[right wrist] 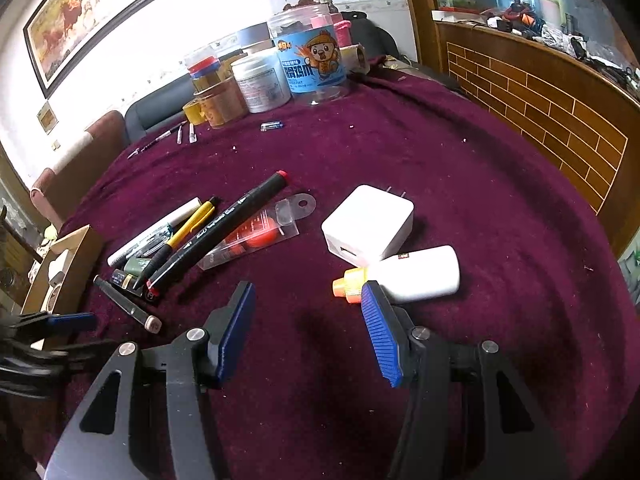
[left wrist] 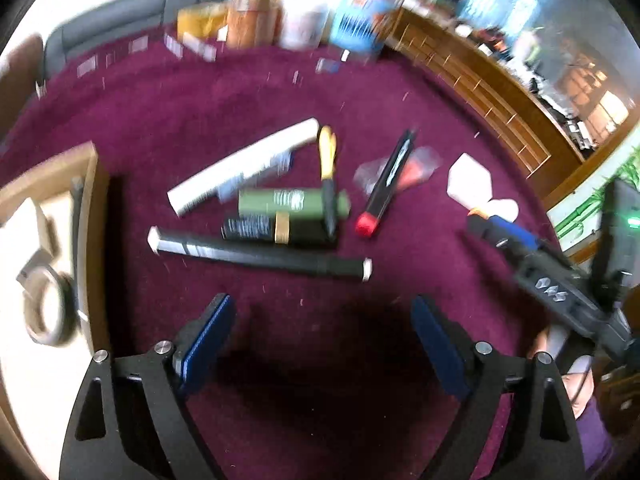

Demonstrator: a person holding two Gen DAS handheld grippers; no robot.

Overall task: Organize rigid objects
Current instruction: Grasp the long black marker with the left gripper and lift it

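Maroon cloth (right wrist: 460, 168) is covering the table, and the items are lying on it as follows, left to right. A cardboard box (left wrist: 90, 200) is sitting at the left edge, holding a tape roll (left wrist: 46, 312). The left gripper (left wrist: 322, 344) is hovering with jaws spread wide and nothing between them; a long black pen (left wrist: 260, 254) is lying crosswise just beyond its fingertips, with a green tube (left wrist: 294, 204), a white stick (left wrist: 240, 166) and a red-capped marker (left wrist: 386, 184) farther out. The right gripper (right wrist: 308, 320) is standing partly parted and empty; its right fingertip is sitting just in front of the white bottle (right wrist: 420, 274) with the orange cap, and a white charger (right wrist: 368, 222) is lying beyond that. Jars (right wrist: 312, 60) are standing at the far edge.
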